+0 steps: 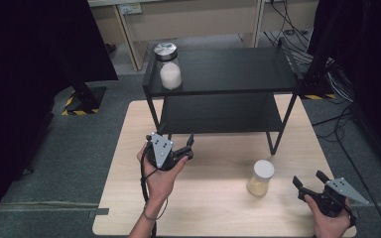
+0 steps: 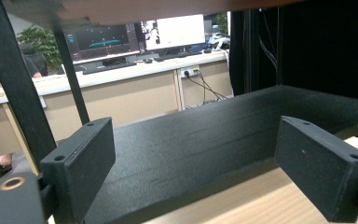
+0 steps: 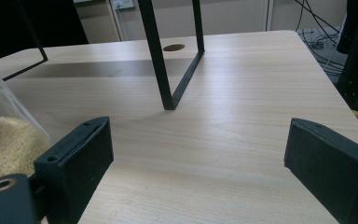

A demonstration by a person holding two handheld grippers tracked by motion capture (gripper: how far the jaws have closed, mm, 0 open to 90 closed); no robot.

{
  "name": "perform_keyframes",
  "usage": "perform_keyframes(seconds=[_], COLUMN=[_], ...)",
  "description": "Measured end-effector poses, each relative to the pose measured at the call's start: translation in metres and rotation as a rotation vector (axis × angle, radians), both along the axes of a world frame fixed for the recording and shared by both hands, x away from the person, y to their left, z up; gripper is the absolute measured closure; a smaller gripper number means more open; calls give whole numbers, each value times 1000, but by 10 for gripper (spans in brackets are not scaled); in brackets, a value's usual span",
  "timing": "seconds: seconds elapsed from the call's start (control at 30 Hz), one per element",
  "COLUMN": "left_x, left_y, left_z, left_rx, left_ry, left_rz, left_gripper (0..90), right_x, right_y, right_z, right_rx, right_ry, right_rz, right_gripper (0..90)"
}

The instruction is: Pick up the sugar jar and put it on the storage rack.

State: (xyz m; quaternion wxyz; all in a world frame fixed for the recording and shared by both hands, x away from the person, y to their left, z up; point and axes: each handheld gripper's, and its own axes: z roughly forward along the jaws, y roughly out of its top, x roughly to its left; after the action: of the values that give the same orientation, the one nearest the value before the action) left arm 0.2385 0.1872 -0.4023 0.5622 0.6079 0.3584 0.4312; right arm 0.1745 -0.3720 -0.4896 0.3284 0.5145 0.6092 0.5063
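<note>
High view: the person's left forearm runs off the bottom edge below the pale wooden table (image 1: 218, 208); the right hand (image 1: 330, 225) is cut at the same edge, wrist unseen. The black two-tier metal shelf rack (image 1: 228, 69) covers the table's far middle, and its top board hides most of the lower board. Contents of the clear glass jar with the silver lid (image 1: 167, 67), at the rack's left end, read as a white mass (powder or grain, too small to tell).

Right gripper view: the clear jar of pale yellow grains (image 3: 2, 140), left of the rack's leg, is cut by the left edge.
</note>
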Motion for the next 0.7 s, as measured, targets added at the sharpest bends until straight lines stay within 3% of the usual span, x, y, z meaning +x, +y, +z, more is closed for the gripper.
perform_keyframes(seconds=[0.7], left_x=[-2], left_y=[10], left_z=[-40], left_rx=[-12], left_ry=[53], left_rz=[-10], left_gripper=[105], right_x=[0], right_y=[0], right_z=[0], right_rx=[-3], right_ry=[-1], right_rz=[2], right_gripper=[81])
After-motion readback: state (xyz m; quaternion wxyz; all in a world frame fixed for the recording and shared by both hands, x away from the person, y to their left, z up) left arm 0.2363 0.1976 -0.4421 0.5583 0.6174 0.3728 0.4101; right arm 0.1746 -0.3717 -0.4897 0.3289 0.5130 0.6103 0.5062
